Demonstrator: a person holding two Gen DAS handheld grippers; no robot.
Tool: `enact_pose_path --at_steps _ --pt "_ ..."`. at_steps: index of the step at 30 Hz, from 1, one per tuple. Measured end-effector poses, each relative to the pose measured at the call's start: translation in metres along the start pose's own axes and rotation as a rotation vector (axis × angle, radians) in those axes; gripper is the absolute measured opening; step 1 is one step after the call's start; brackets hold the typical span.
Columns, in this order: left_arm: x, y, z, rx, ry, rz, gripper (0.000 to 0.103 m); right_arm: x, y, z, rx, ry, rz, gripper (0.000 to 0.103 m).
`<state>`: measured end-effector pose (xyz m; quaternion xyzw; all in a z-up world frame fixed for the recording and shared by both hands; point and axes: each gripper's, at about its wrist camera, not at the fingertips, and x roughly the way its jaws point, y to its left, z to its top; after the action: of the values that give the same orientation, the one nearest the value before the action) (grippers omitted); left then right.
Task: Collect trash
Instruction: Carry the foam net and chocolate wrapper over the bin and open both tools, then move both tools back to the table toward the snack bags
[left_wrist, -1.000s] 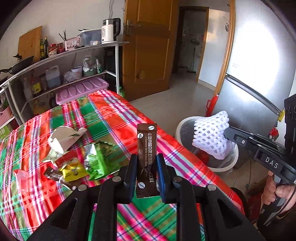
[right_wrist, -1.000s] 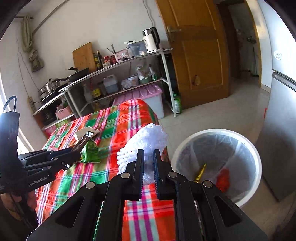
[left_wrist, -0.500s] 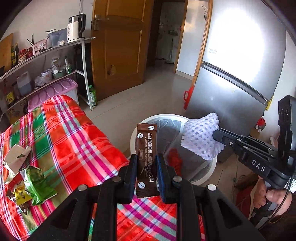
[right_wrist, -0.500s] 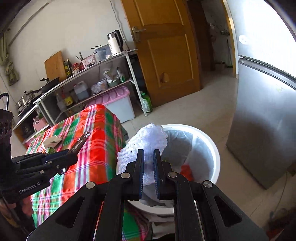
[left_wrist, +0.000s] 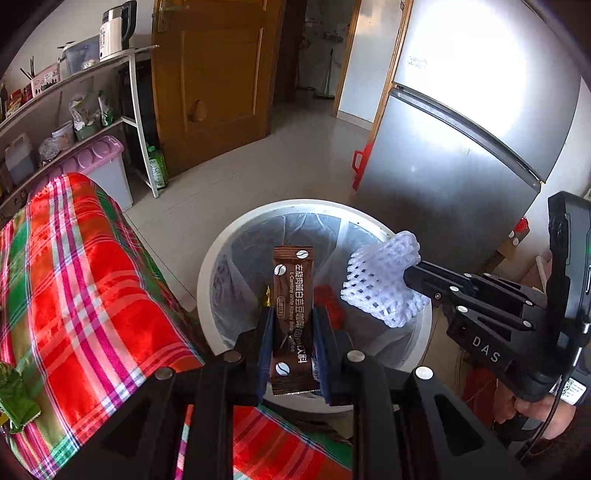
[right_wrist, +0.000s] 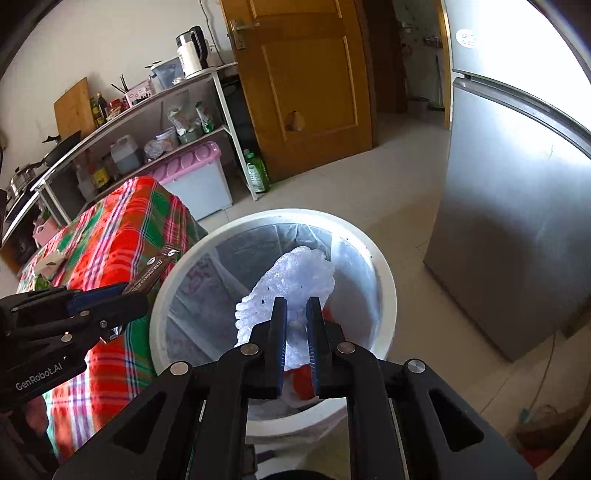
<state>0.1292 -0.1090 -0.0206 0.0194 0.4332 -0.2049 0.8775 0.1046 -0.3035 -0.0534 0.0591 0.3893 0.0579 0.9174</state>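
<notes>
My left gripper (left_wrist: 293, 321) is shut on a brown coffee sachet (left_wrist: 292, 295) and holds it upright over the white trash bin (left_wrist: 218, 258). My right gripper (right_wrist: 296, 314) is shut on a white foam fruit net (right_wrist: 295, 275) and holds it above the bin's opening (right_wrist: 384, 280). The net also shows in the left wrist view (left_wrist: 384, 284), at the tip of the right gripper (left_wrist: 410, 275). The sachet shows in the right wrist view (right_wrist: 151, 273), sticking out of the left gripper (right_wrist: 129, 291). The bin has a clear liner with red trash (left_wrist: 328, 299) inside.
The table with a red and green plaid cloth (left_wrist: 74, 266) stands left of the bin, with a green wrapper (left_wrist: 14, 398) at its edge. A silver fridge (left_wrist: 461, 140) stands right of the bin. A shelf rack (right_wrist: 147, 122), a purple-lidded box (right_wrist: 192, 173) and a wooden door (right_wrist: 306, 81) are behind.
Both grippers have moved from the table side to over the bin, carrying the sachet and the foam net. Both stay shut on their items.
</notes>
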Motion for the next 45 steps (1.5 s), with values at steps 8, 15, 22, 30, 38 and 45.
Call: enact_pose_path --at_steps 8,15,22,30,38,45 --pt "0.009 0.004 0.001 -0.028 0.023 0.029 0.048 0.012 -0.009 -0.003 0.024 0.022 -0.010 0.043" --pt "0.002 0.003 0.001 -0.025 0.007 0.046 0.048 0.011 -0.008 -0.004 0.039 0.019 -0.014 0.043" --pt "-0.018 0.007 0.000 -0.037 -0.030 0.038 0.056 -0.005 0.000 -0.003 0.032 -0.008 -0.018 0.043" --pt "-0.047 0.024 -0.008 -0.078 -0.077 0.071 0.059 -0.020 0.018 -0.003 0.019 -0.040 0.003 0.043" --pt "-0.076 0.048 -0.022 -0.119 -0.121 0.131 0.063 -0.030 0.048 0.000 -0.011 -0.070 0.043 0.043" --pt "-0.101 0.078 -0.035 -0.180 -0.153 0.185 0.066 -0.037 0.081 0.001 -0.049 -0.086 0.101 0.047"
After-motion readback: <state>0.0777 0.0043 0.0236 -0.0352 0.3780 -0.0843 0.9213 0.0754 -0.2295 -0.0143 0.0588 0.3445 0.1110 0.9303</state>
